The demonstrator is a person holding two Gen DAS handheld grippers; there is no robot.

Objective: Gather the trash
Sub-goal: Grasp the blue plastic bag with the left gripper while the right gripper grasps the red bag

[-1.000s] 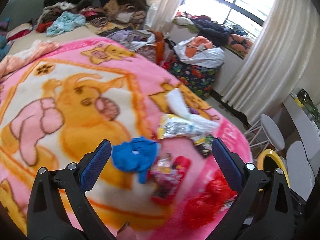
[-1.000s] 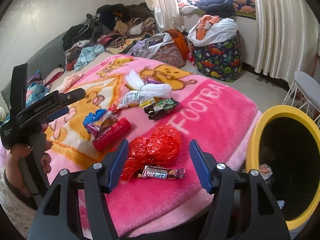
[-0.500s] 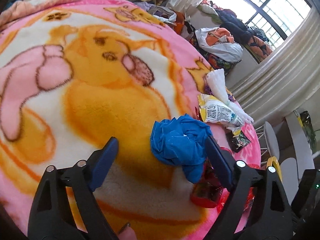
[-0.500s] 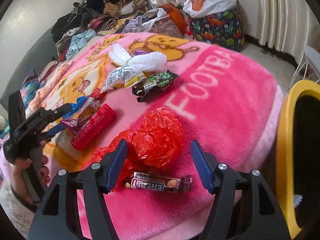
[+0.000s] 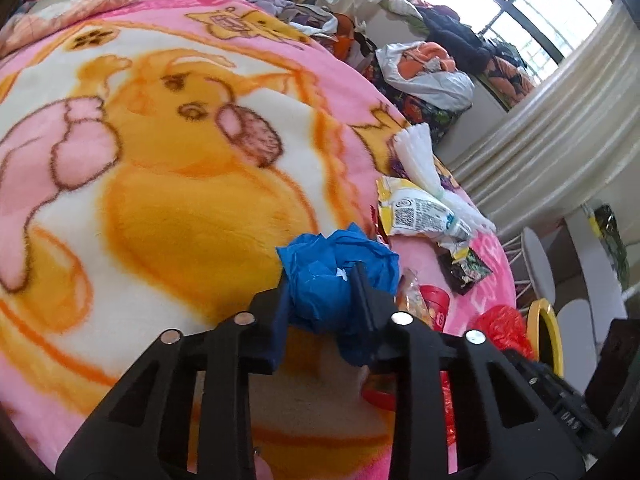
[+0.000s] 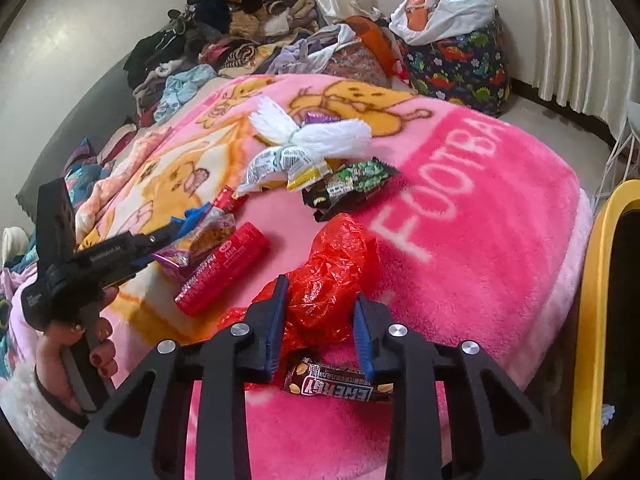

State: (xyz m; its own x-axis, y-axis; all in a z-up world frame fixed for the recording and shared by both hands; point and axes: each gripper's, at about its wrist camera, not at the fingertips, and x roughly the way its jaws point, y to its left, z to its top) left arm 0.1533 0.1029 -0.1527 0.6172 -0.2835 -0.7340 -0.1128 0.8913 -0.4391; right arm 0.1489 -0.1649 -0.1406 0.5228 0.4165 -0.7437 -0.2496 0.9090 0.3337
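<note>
A lived-in bedroom in a home. A bed fills both views, covered by a fleecy pink blanket (image 6: 500,240) printed with cartoon bears. At about eleven o'clock behind it, a heap of loose clothes (image 6: 224,32) lies piled against a plain grey wall (image 6: 80,40). Toward one o'clock a dinosaur-print fabric hamper (image 6: 460,72) stands on the floor, stuffed with a white bag of laundry (image 6: 452,8). Long cream curtains (image 5: 552,120) hang beside a barred window (image 5: 532,4) at the upper right, its sill stacked with more garments. A white wire-legged chair (image 5: 536,256) stands at three o'clock.
</note>
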